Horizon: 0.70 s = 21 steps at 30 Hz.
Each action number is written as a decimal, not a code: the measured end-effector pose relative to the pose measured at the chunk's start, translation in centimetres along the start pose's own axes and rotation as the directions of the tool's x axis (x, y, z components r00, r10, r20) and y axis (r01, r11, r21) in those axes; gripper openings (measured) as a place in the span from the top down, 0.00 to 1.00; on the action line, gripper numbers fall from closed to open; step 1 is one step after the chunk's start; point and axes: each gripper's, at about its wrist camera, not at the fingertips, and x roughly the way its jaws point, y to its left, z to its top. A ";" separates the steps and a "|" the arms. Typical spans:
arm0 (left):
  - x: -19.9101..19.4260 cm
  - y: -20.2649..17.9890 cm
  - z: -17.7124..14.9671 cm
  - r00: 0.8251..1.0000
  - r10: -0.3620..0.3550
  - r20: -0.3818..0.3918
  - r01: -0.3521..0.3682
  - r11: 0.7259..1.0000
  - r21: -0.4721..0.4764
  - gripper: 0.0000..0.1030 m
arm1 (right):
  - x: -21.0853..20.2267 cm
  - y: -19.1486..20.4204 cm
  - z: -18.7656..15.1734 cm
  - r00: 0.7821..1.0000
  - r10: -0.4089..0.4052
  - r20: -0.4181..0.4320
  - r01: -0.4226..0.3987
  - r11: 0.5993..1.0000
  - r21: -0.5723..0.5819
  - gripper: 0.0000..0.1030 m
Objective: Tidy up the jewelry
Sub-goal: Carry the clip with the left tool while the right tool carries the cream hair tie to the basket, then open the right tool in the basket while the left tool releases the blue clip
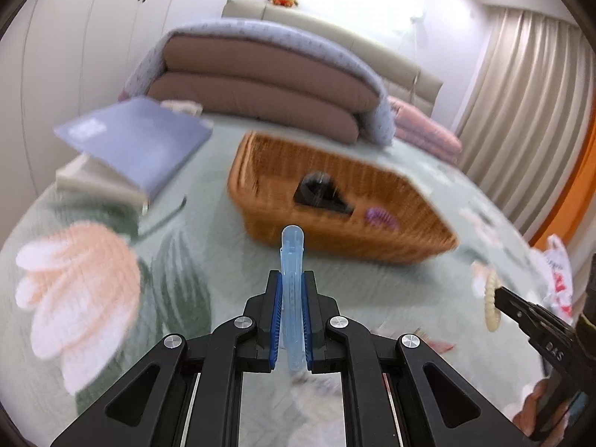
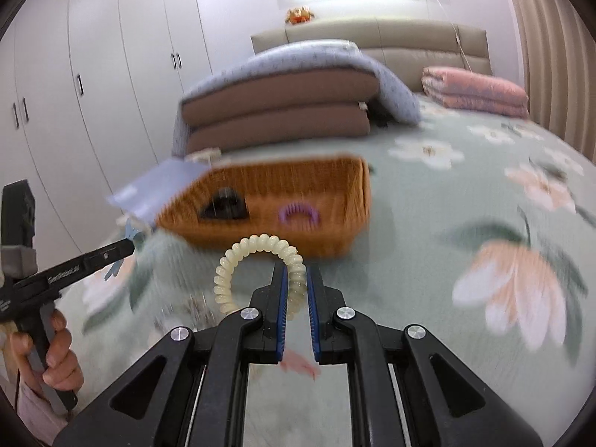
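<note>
My left gripper (image 1: 291, 279) is shut on a pale blue hair clip (image 1: 292, 260) that stands upright between the pads, held above the bed in front of the wicker basket (image 1: 335, 201). My right gripper (image 2: 297, 279) is shut on a cream spiral hair tie (image 2: 257, 257) that loops up and to the left, just short of the basket (image 2: 283, 201). Inside the basket lie a black clip (image 1: 320, 193) and a purple spiral hair tie (image 1: 380, 218); they also show in the right wrist view, the black clip (image 2: 225, 205) and purple tie (image 2: 298, 214).
The bed has a green floral cover (image 2: 465, 201). A blue book (image 1: 138, 145) lies on other books left of the basket. Folded brown quilts (image 1: 268, 89) and a pink quilt (image 2: 476, 91) lie behind. A white plastic bag (image 1: 557, 272) sits at the right.
</note>
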 end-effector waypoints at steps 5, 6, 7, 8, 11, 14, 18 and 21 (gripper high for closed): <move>-1.8 -2.7 6.4 0.997 -0.025 0.079 0.023 0.999 0.026 0.91 | 1.3 1.7 6.7 0.994 -0.031 0.100 0.036 0.998 -0.049 0.88; -1.5 -3.4 7.7 0.995 -0.041 0.091 0.039 0.999 0.023 0.91 | 2.2 1.7 7.9 0.993 -0.036 0.110 0.041 0.998 -0.045 0.88; -1.2 -3.8 8.4 0.994 -0.052 0.099 0.050 0.998 0.022 0.91 | 3.1 1.6 8.7 0.993 -0.035 0.115 0.039 0.999 -0.036 0.88; -0.6 -4.6 9.4 0.992 -0.073 0.106 0.070 0.997 0.027 0.91 | 4.0 1.3 9.4 0.993 -0.036 0.116 0.039 0.999 -0.022 0.88; 2.3 -6.9 10.7 0.989 -0.101 0.107 0.096 0.994 0.048 0.91 | 7.0 0.2 10.7 0.995 -0.030 0.094 0.028 0.999 0.017 0.88; 5.8 -8.0 10.8 0.989 -0.122 0.087 0.119 0.992 0.045 0.91 | 10.3 -1.1 10.5 0.998 -0.024 0.059 0.021 0.999 0.050 0.88; 10.2 -7.0 9.4 0.992 -0.122 0.037 0.121 0.992 0.033 0.91 | 13.5 -2.3 8.4 1.000 -0.022 0.000 0.022 0.998 0.058 0.88; 11.9 -5.9 9.0 0.992 -0.128 0.004 0.128 0.992 0.003 0.91 | 14.8 -2.9 7.9 0.999 -0.001 -0.049 0.005 0.997 0.082 0.88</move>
